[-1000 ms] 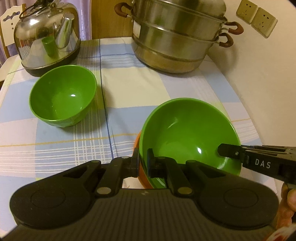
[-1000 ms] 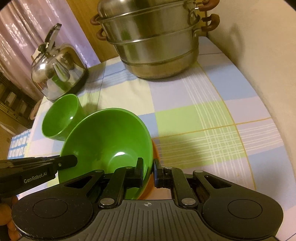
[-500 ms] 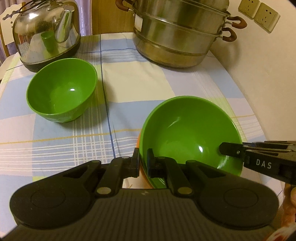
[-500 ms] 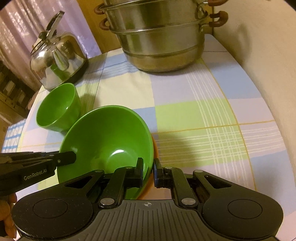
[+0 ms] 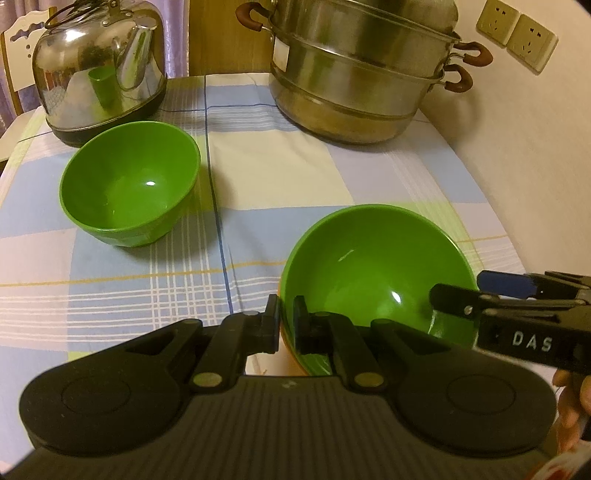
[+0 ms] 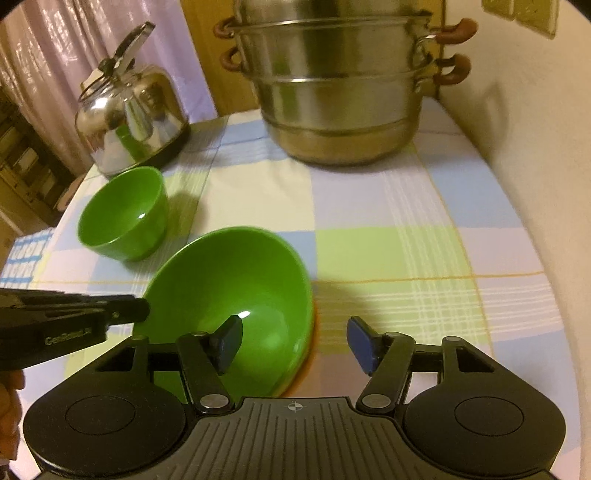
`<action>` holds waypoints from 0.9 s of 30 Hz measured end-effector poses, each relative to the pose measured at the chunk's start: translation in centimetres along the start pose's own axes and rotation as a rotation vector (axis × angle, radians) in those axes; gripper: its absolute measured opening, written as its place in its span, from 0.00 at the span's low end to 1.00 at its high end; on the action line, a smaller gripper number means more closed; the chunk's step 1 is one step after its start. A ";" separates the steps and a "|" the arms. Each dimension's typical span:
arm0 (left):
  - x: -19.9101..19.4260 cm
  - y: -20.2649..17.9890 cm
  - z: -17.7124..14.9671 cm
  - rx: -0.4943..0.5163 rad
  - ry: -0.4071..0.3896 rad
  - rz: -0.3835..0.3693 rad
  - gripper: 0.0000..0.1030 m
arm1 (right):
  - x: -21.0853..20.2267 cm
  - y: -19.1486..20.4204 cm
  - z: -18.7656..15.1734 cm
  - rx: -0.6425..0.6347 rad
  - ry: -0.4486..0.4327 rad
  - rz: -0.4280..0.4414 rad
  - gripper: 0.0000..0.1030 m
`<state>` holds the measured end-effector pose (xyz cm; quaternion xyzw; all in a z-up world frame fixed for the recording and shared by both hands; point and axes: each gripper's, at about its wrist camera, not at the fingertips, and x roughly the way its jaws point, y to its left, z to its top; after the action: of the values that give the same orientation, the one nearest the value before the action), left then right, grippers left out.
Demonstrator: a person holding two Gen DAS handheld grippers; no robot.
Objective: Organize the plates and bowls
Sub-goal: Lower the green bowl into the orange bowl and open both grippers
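Closest to me on my left side, the left gripper (image 5: pixel 285 323) has its two fingers pinched on the near rim of the large green bowl (image 5: pixel 376 273), one finger outside the wall and one inside. Under that bowl I can see a sliver of orange (image 5: pixel 291 356) peeking out at the rim just past the fingers; I cannot tell whether it is a plate or another bowl.

On my right side, the right gripper (image 6: pixel 295 345) has its fingers spread wide. The blue pad of one finger (image 6: pixel 227 341) sits inside the large green bowl (image 6: pixel 229 295), the other blue pad (image 6: pixel 360 345) hangs outside it over the tablecloth (image 6: pixel 388 258), and the bowl's right rim lies between them without either pad touching it. The same orange edge (image 6: pixel 308 363) shows beneath the bowl on that side. In the left wrist view the right gripper's fingers (image 5: pixel 458 301) come in from the right at the bowl's far rim.

Beyond the left fingers and off to their left, a smaller green bowl (image 5: pixel 129 188) stands upright on the checked cloth, well apart from the large one.

Farther still, behind the small bowl, sits a shiny steel kettle (image 5: pixel 99 70). Ahead and to the right of the fingers stands a stacked steel steamer pot (image 5: pixel 362 77) with brown handles, near the wall with two sockets (image 5: pixel 517 35).
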<state>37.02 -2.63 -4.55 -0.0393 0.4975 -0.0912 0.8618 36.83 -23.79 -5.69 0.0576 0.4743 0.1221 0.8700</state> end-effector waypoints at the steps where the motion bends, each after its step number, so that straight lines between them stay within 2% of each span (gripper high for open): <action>1: -0.1 0.1 0.0 -0.006 -0.003 -0.005 0.06 | -0.2 -0.2 0.0 0.011 -0.008 -0.006 0.61; 6: -1.0 0.4 -0.4 -0.031 -0.017 -0.017 0.06 | -1.4 -1.9 -0.4 0.080 -0.040 0.002 0.61; 12: -3.6 0.7 -1.5 -0.069 -0.056 -0.030 0.07 | -3.2 -3.8 -1.6 0.163 -0.032 0.019 0.61; 16: -6.1 0.6 -3.2 -0.093 -0.084 -0.039 0.25 | -5.3 -3.8 -2.8 0.198 -0.035 0.030 0.61; 18: -7.6 0.4 -4.2 -0.104 -0.099 -0.037 0.29 | -6.3 -3.4 -3.5 0.203 -0.038 0.034 0.61; 22: -10.5 0.1 -6.6 -0.129 -0.135 -0.035 0.43 | -9.0 -2.3 -5.3 0.217 -0.052 0.045 0.61; 26: -13.2 -0.6 -9.4 -0.132 -0.178 0.013 0.67 | -11.4 -1.0 -7.2 0.193 -0.064 0.041 0.64; 27: -13.8 -0.7 -10.0 -0.136 -0.184 0.019 0.67 | -12.0 -0.7 -7.8 0.186 -0.063 0.036 0.66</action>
<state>21.59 -0.37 2.26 -0.1013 0.4216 -0.0450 0.9000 24.09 -27.84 -0.35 0.1507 0.4546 0.0912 0.8731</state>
